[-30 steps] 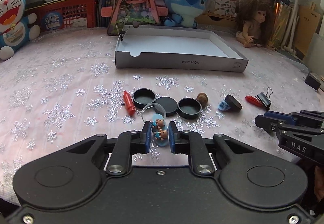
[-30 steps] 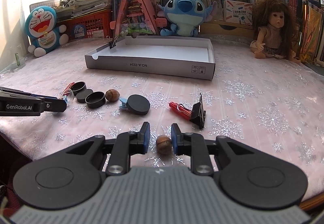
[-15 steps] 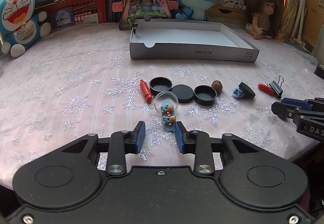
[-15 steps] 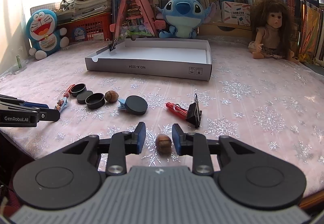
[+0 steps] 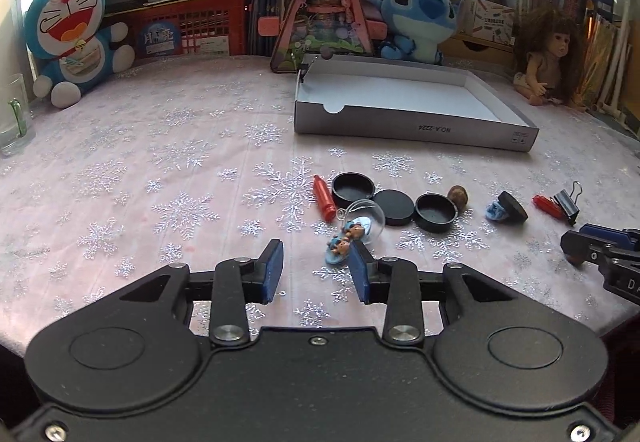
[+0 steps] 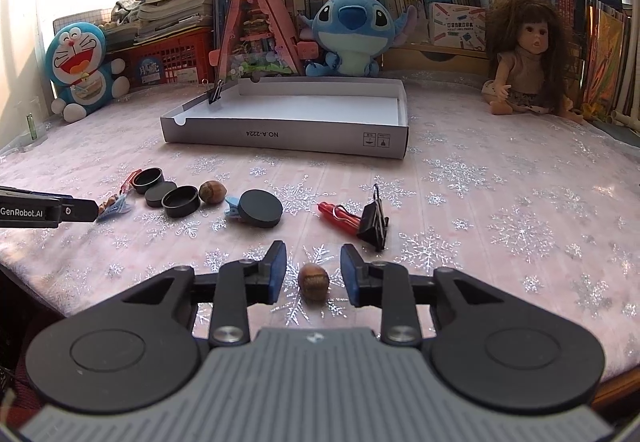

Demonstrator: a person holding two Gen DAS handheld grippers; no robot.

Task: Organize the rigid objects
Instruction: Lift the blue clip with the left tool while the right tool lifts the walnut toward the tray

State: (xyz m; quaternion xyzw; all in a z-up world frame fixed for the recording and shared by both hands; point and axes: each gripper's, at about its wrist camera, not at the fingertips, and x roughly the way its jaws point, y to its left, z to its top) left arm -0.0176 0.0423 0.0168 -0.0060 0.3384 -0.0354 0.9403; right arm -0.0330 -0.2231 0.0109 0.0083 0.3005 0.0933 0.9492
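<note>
My left gripper (image 5: 316, 270) hovers low over the snowflake cloth, its jaws opening with nothing between the pads. A clear ball toy with little bears (image 5: 356, 228) lies just ahead of its right fingertip. My right gripper (image 6: 313, 274) is open around a brown hazelnut (image 6: 314, 282), which rests on the cloth clear of both pads. Farther back stands an open grey box (image 6: 280, 134). Between it and the grippers lie a red crayon (image 5: 324, 198), black caps (image 5: 436, 212), a second nut (image 6: 212, 192), a black disc on a blue clip (image 6: 260, 208) and a black binder clip (image 6: 374, 222).
Plush toys, a triangular tin (image 5: 324, 10) and a doll (image 6: 524, 62) line the back of the table. A glass (image 5: 14, 118) stands at the far left. A binder clip (image 6: 216, 94) sits on the box's far left corner. The table's front edge runs just under both grippers.
The left gripper let go of the bear ball toy, opened and drew back; the toy now lies on the cloth. The right jaws spread away from the hazelnut.
</note>
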